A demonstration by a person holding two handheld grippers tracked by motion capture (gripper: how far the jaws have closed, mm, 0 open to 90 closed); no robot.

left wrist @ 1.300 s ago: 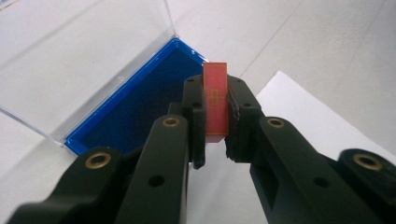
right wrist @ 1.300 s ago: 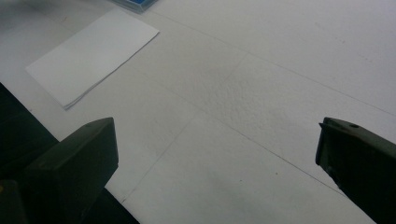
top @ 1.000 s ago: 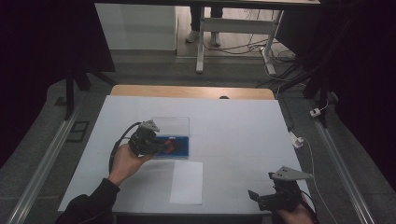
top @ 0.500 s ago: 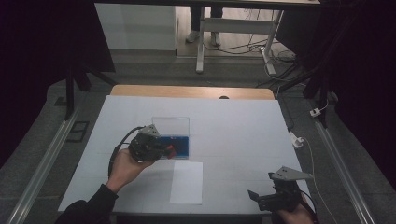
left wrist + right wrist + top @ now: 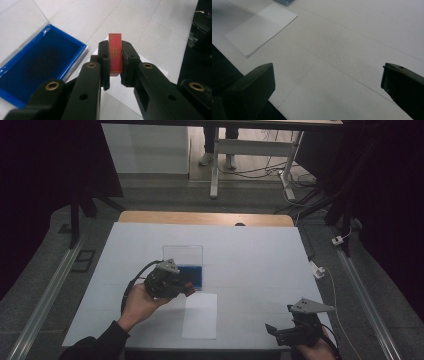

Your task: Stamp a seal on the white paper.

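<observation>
A thin red card [image 5: 115, 55] with a faint gold pattern stands on edge between the jaws of my left gripper [image 5: 116, 58], which is shut on it. In the high view that left gripper [image 5: 186, 288] hovers just off the lower left corner of a blue-lined open case [image 5: 196, 276], whose clear lid [image 5: 182, 255] lies flat behind it. The blue tray [image 5: 40, 65] lies to the left in the left gripper view. My right gripper [image 5: 271, 330] rests near the table's front right edge, its jaws wide apart with nothing between them [image 5: 327, 82].
A white sheet of paper [image 5: 201, 315] lies in front of the case, also seen as the paper [image 5: 260, 27] at upper left in the right gripper view. The white table top [image 5: 250, 260] ends at a wooden strip at the back. Cables and a small white plug lie off the right edge.
My left gripper has moved toward the near side and slightly right, lifting the red card out of the blue case. The right gripper has stayed put.
</observation>
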